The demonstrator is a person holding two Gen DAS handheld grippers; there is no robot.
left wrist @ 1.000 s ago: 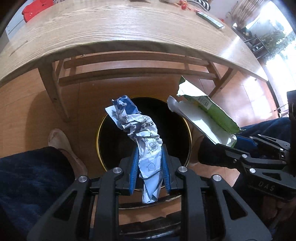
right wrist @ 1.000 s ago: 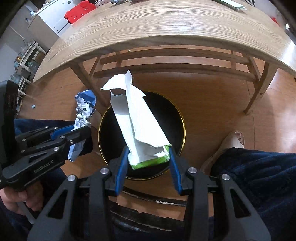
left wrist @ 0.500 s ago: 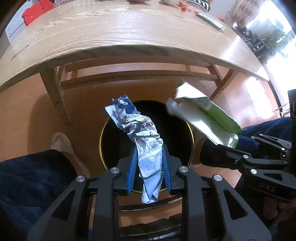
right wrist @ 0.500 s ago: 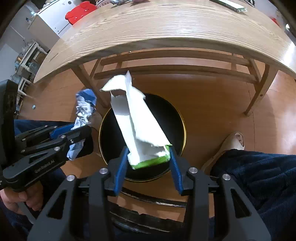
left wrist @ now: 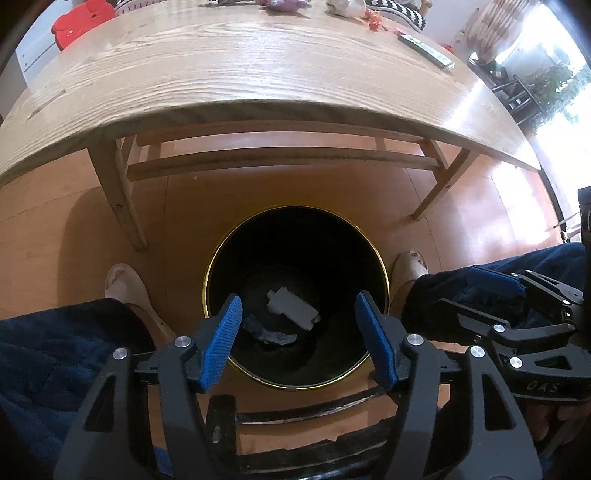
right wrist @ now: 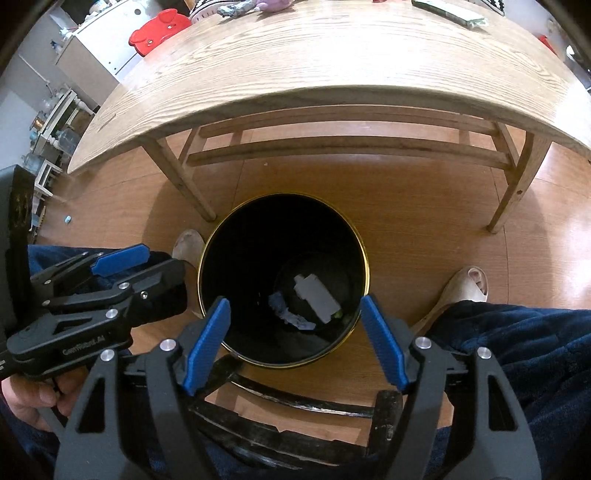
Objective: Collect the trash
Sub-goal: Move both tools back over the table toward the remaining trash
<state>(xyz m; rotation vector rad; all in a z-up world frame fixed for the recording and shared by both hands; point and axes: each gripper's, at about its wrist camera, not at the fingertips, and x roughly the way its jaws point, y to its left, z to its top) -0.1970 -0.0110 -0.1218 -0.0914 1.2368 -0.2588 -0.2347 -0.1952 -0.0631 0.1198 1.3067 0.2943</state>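
A black bin with a gold rim [left wrist: 384, 266] [right wrist: 365, 266] stands on the floor below both grippers. At its bottom lie the white and green carton [left wrist: 293, 306] [right wrist: 317, 299] and the crumpled blue and white wrapper [left wrist: 271, 334] [right wrist: 290, 312]. My left gripper [left wrist: 299, 334] hangs over the bin's near rim, its jaws opening with nothing between them. My right gripper [right wrist: 293, 334] hovers likewise, jaws opening and empty. Each gripper shows from the side in the other's view, the right gripper [left wrist: 491, 280] and the left gripper [right wrist: 118, 258].
A wooden table [left wrist: 258, 74] [right wrist: 332, 59] stands beyond the bin, with small items and a red thing [left wrist: 81, 22] at its far edge. The person's slippered feet [left wrist: 123, 284] [right wrist: 465, 284] and dark blue trouser legs [left wrist: 55, 350] flank the bin on the wooden floor.
Both grippers opened. The wrapper left the left gripper and the carton left the right gripper; both now lie at the bottom of the bin.
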